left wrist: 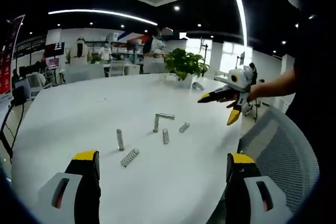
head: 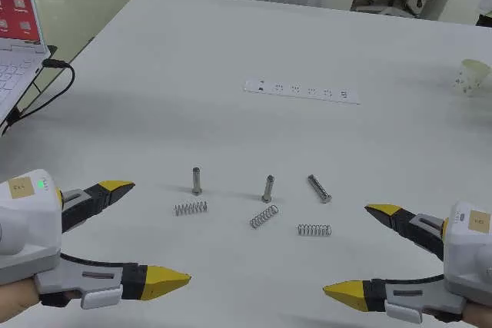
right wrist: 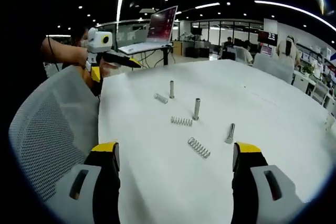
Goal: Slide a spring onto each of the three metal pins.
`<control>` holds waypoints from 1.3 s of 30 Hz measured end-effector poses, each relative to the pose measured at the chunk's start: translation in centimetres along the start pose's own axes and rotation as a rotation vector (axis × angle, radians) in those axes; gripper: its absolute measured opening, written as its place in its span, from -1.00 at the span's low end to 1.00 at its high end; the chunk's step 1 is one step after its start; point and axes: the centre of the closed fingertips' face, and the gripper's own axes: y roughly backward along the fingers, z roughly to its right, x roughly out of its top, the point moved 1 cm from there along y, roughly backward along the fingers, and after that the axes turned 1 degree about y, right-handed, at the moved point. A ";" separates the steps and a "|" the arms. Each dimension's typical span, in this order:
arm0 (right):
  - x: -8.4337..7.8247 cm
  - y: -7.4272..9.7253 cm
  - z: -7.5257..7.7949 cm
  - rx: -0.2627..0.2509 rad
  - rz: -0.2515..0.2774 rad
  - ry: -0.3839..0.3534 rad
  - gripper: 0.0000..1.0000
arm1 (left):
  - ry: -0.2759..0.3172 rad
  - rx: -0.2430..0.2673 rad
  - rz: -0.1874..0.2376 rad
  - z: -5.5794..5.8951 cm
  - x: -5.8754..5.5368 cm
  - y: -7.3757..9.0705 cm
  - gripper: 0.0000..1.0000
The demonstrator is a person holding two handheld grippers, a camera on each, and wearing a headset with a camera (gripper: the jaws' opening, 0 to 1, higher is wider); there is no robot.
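On the desk [head: 154,74], no spring [head: 191,208] is threaded on any pin [head: 197,180]; my left gripper [head: 154,230] and right gripper [head: 352,250] stand open, empty. Next, I judge, pinch a spring.

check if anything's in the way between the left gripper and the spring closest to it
Nothing visible does. The left gripper, jaws open, faces the leftmost spring across bare table. The upright left pin stands just beyond that spring, not in the path.
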 end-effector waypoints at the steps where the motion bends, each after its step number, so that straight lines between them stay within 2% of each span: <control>1: 0.0 0.0 0.0 0.001 0.000 0.001 0.79 | 0.000 -0.001 0.002 0.0 0.1 0.0 0.96; 8: -0.2 0.0 -0.3 -0.005 -0.009 0.019 0.78 | -0.015 -0.005 -0.017 0.0 -0.2 -0.1 0.96; 12: -0.3 0.0 -0.6 0.001 -0.004 0.014 0.78 | -0.009 -0.006 -0.008 0.0 0.0 -0.1 0.96; 18: -0.3 0.1 -0.6 -0.006 0.002 0.000 0.78 | -0.010 -0.008 -0.016 0.2 -0.3 -0.1 0.96; 31: 0.4 0.3 -0.1 -0.017 0.038 -0.030 0.78 | -0.008 -0.014 0.004 0.2 0.2 -0.2 0.96; 38: 0.5 0.1 -0.4 0.001 0.048 -0.036 0.80 | -0.007 -0.036 0.006 0.5 0.2 -0.5 0.97; 39: 0.8 0.0 -0.5 0.006 0.062 -0.044 0.80 | -0.007 -0.041 0.004 0.5 0.2 -0.5 0.96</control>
